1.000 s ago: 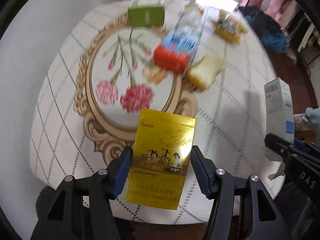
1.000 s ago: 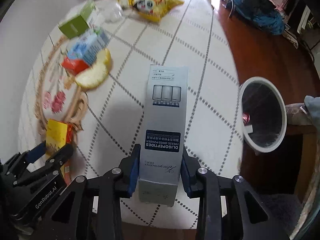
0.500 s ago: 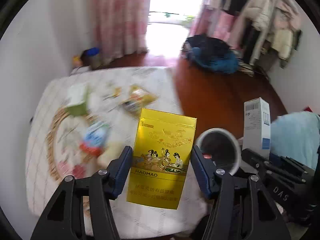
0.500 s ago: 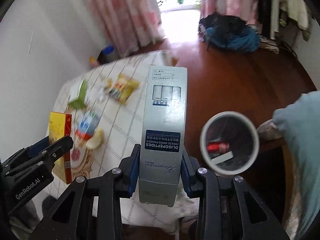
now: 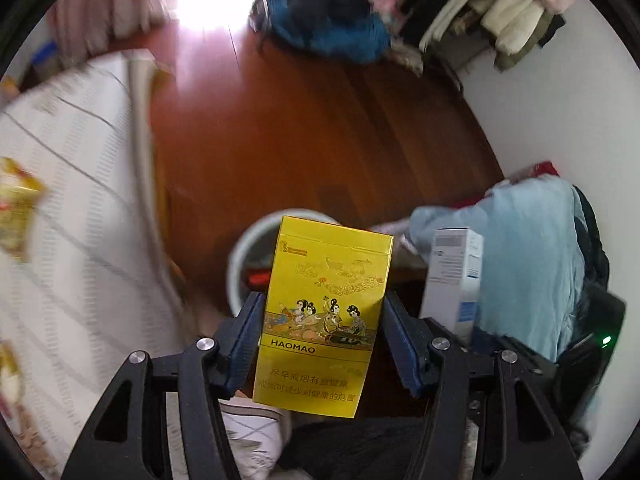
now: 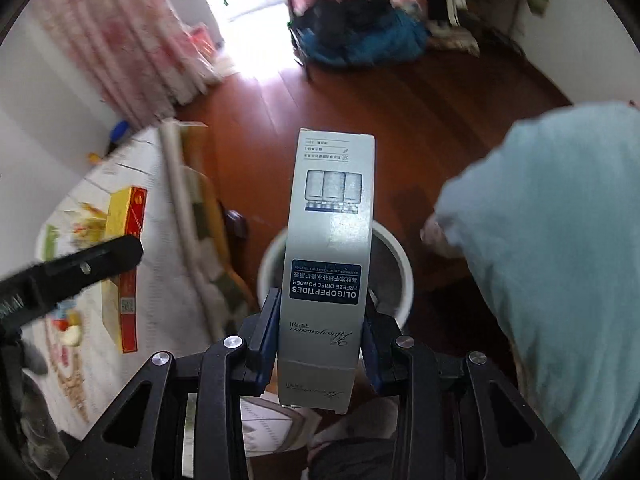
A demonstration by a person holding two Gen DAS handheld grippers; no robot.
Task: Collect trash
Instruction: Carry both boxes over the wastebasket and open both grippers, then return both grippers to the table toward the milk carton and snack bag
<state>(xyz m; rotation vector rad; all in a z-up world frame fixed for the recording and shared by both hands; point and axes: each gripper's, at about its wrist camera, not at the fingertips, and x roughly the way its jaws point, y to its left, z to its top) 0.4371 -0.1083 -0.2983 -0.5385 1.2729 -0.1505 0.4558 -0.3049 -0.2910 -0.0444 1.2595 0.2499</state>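
My left gripper (image 5: pixel 322 334) is shut on a yellow HAOMAO cigarette box (image 5: pixel 324 304) and holds it upright in front of the white round trash bin (image 5: pixel 248 252) on the floor. My right gripper (image 6: pixel 320 328) is shut on a tall grey-white OLIGOPEPTIDES carton (image 6: pixel 330 240), held upright over the same bin (image 6: pixel 394 256). The carton also shows at the right of the left wrist view (image 5: pixel 454 276), and the yellow box at the left of the right wrist view (image 6: pixel 124 248). Red trash lies in the bin (image 5: pixel 256 280).
The table with the white checked cloth (image 5: pixel 76 216) is to the left, with a yellow snack bag (image 5: pixel 16 208) on it. A light blue cloth (image 6: pixel 552 248) lies to the right of the bin. Wooden floor (image 5: pixel 320 128) and a blue clothes heap (image 5: pixel 332 28) lie beyond.
Both grippers have swung right, away from the table and toward the bin, each still holding its box. The bin now sits right behind both boxes.
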